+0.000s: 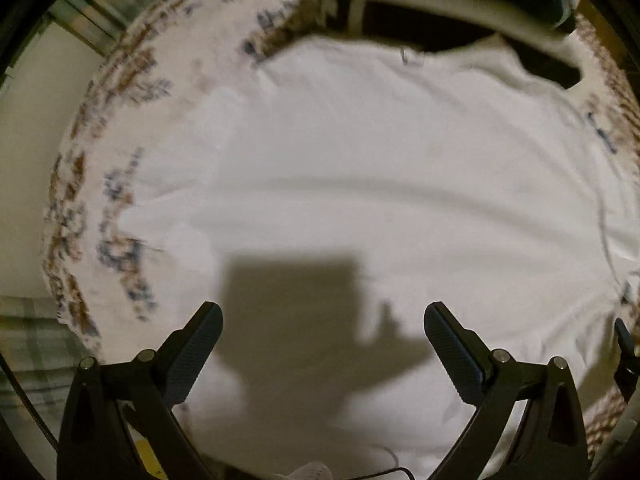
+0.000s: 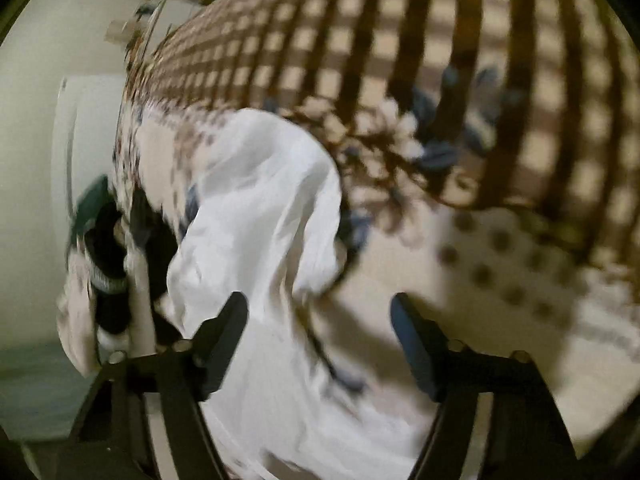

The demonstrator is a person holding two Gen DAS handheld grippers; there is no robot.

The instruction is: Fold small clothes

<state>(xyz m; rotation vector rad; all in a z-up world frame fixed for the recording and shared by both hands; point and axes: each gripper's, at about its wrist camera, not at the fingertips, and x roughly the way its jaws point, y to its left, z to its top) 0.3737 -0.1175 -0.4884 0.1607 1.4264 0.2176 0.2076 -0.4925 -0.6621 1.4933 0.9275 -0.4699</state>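
Work surface is a bed or table under a patterned cloth: white ground with brown and blue motifs at the border, turning to a brown-and-cream check further back in the right wrist view. Pale wall at left in both views.

Left gripper: jaws wide apart, nothing between them, hanging over the white garment. Its blocky shadow falls on the fabric directly ahead of the fingertips. The garment lies spread nearly flat, one long shallow crease running across its middle. At its far edge, a small tag-like mark. Beyond that, dark and cream objects, blurred, not identifiable.

Right gripper: jaws also spread wide, gripping nothing. View heavily motion-blurred. A bunched, raised fold of the white garment sits just ahead of and beneath the left finger; whether finger and cloth touch is unclear. Right finger is over bare patterned cloth. At far left, a dark and green shape, possibly the other tool.
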